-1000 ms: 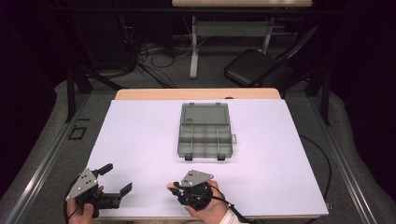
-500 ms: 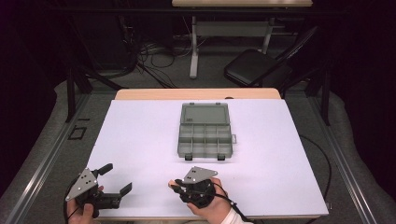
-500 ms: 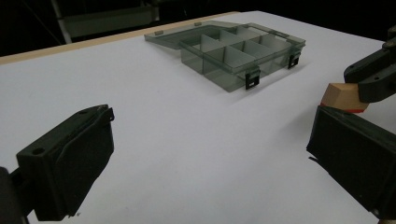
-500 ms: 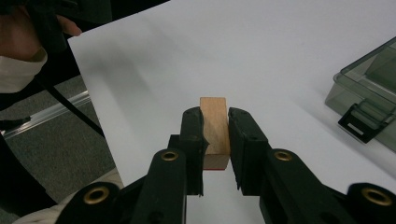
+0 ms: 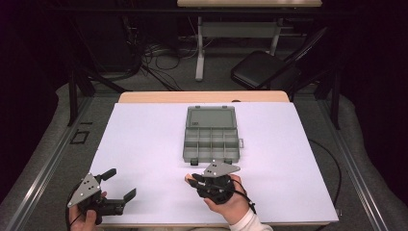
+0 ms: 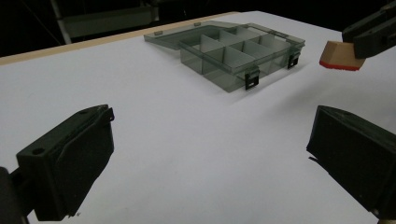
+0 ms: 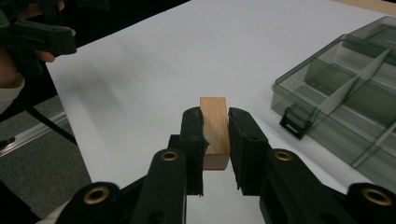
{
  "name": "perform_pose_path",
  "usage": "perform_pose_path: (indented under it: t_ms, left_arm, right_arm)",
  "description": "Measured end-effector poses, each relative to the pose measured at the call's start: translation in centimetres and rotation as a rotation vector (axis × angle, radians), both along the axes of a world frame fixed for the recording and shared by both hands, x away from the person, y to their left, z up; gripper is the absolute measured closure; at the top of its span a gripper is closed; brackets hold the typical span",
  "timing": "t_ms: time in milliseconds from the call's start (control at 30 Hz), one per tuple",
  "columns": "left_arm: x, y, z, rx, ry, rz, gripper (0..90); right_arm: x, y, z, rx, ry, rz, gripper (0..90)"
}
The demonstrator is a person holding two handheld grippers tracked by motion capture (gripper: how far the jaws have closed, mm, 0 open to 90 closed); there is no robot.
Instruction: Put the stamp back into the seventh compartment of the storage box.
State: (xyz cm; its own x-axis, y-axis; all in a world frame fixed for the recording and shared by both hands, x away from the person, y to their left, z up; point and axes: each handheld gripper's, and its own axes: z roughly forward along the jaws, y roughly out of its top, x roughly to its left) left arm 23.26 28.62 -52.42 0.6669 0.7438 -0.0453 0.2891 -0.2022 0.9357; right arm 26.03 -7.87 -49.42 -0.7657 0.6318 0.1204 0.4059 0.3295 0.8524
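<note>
A small wooden block (image 7: 214,127) with a red underside (image 6: 341,55) is clamped between the jaws of my right gripper (image 7: 215,133). In the high view that gripper (image 5: 198,181) hovers just in front of the box and points left, with the block (image 5: 188,178) sticking out of its tip. A grey see-through compartment box (image 5: 211,137) lies open mid-table, its lid (image 5: 210,117) folded back and its cells empty (image 6: 233,51). My left gripper (image 5: 120,184) rests at the table's near left corner, jaws wide open and holding nothing (image 6: 212,123).
The white table top (image 5: 144,139) stretches bare around the box. Two black latches (image 6: 252,80) hang on the box's near wall. A black chair (image 5: 262,67) and cables stand on the floor beyond the far edge.
My right gripper has carried the block a little forward and to the right, nearer the box. The left gripper has stayed put.
</note>
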Motion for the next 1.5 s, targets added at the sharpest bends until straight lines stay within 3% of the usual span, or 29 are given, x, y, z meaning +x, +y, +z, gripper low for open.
perform_pose_path:
  t_ms: [533, 1300, 1500]
  left_arm:
    - [0.1, -0.1, 0.0, 0.007, 0.004, 0.000, 0.5]
    - [0.1, -0.2, 0.0, 0.010, 0.004, -0.007, 0.5]
    - [0.1, -0.2, 0.0, 0.011, 0.003, -0.005, 0.5]
  right_arm:
    - [1.4, -3.4, 1.3, 0.034, -0.024, -0.111, 76.4]
    - [2.7, -6.7, 2.5, 0.026, -0.034, -0.211, 76.4]
    - [3.2, -7.3, 2.5, 0.003, -0.033, -0.230, 76.4]
